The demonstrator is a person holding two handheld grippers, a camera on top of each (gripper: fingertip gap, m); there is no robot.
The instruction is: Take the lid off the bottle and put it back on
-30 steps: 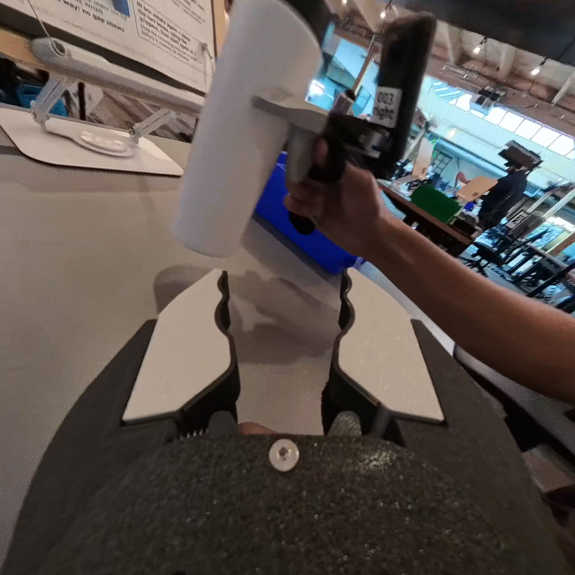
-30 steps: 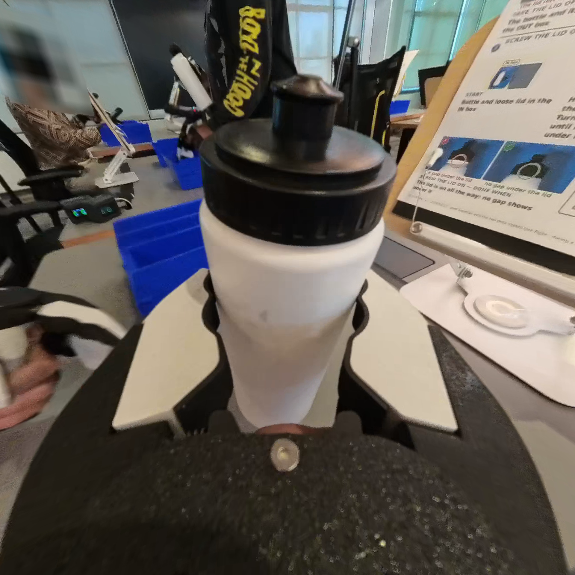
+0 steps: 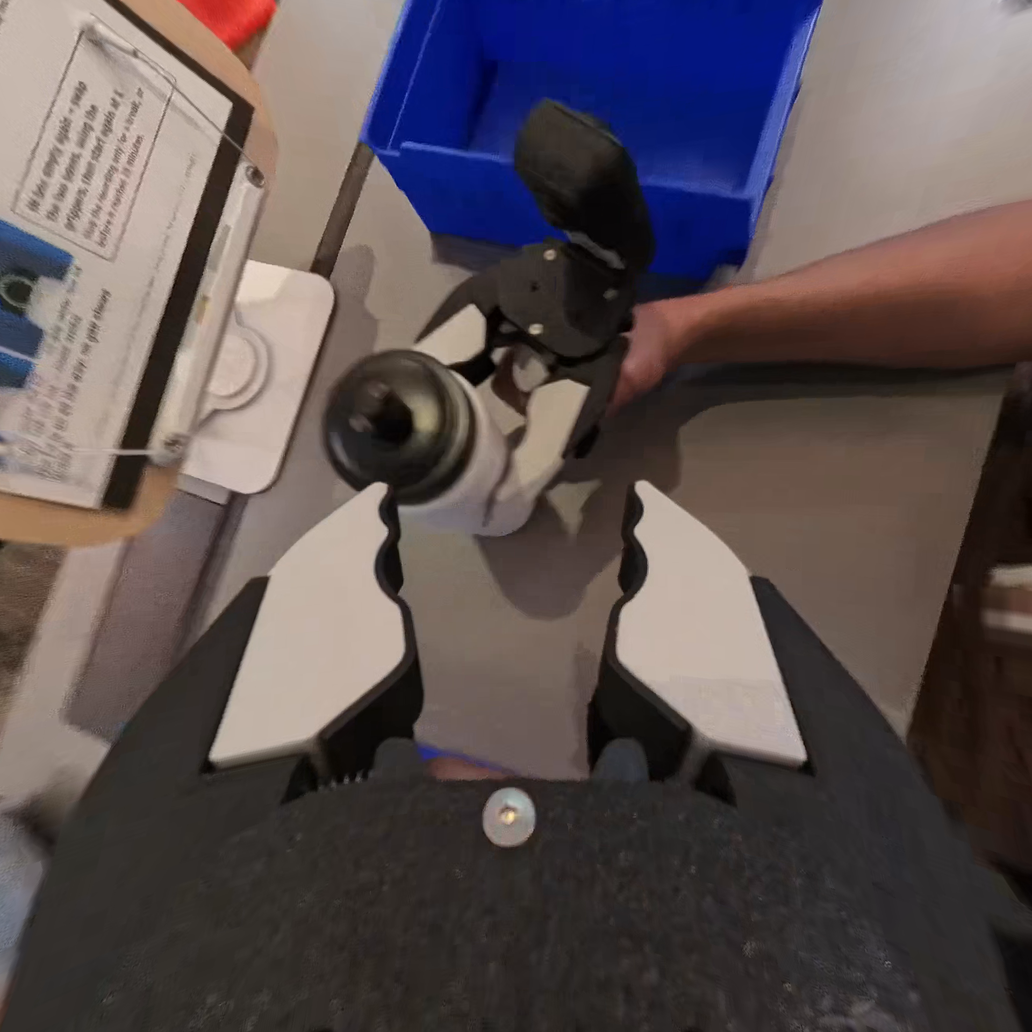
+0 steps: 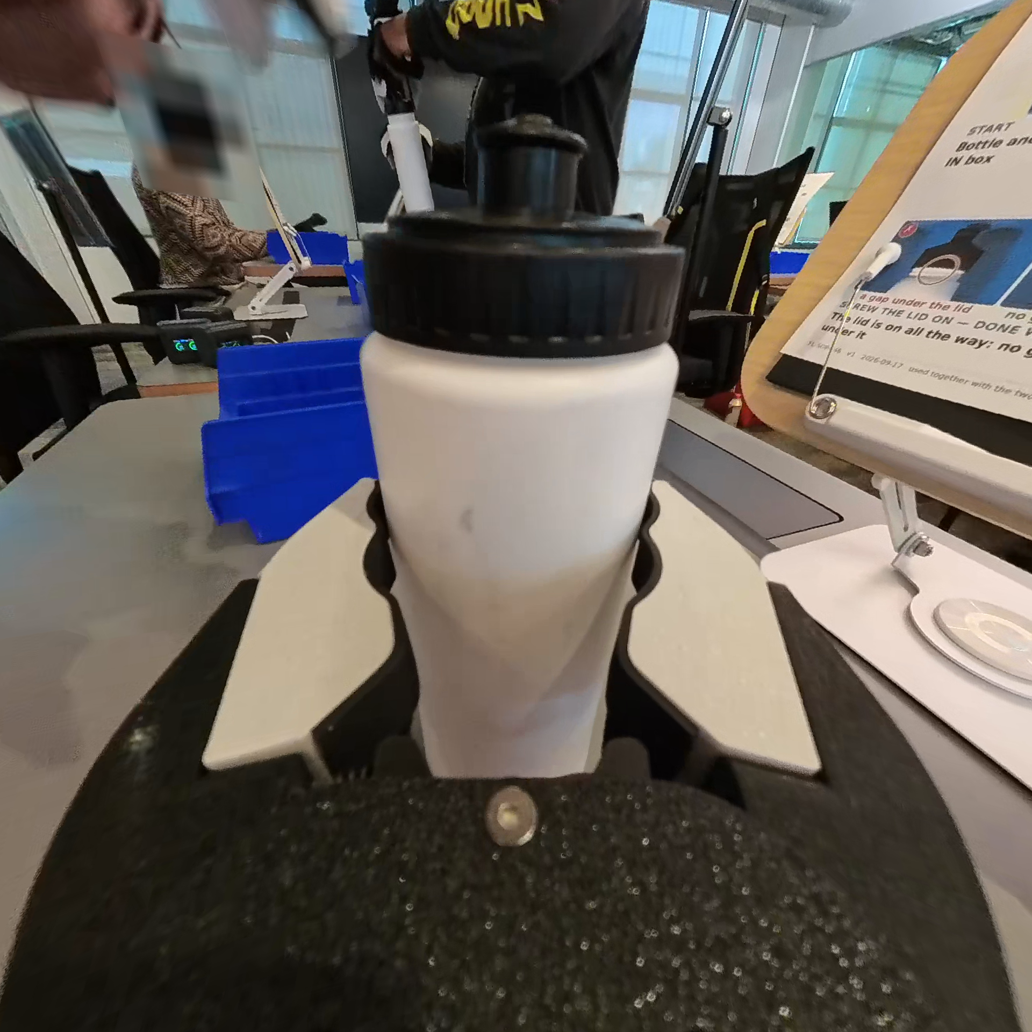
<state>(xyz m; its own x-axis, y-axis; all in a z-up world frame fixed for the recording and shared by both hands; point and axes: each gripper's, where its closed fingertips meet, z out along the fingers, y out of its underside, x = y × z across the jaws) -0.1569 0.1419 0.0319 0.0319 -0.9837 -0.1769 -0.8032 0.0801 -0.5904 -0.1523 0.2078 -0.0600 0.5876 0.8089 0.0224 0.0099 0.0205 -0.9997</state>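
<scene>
Bottle [image 4: 516, 502] is clamped by right gripper [image 4: 514, 536]; left gripper [image 3: 511, 536], wide and empty, could be misaligned on lid [image 3: 399, 424].

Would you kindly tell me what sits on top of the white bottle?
A black ribbed screw lid with a spout caps the white bottle; it hides the mouth and contents.

Bottle [image 4: 514, 502] between right gripper [image 4: 514, 536] pads, lid [image 4: 522, 285] on top, above table [image 4: 111, 558]. Bin [image 4: 279, 435] left behind bottle. Stand [image 4: 921, 586] right, at table edge.
</scene>
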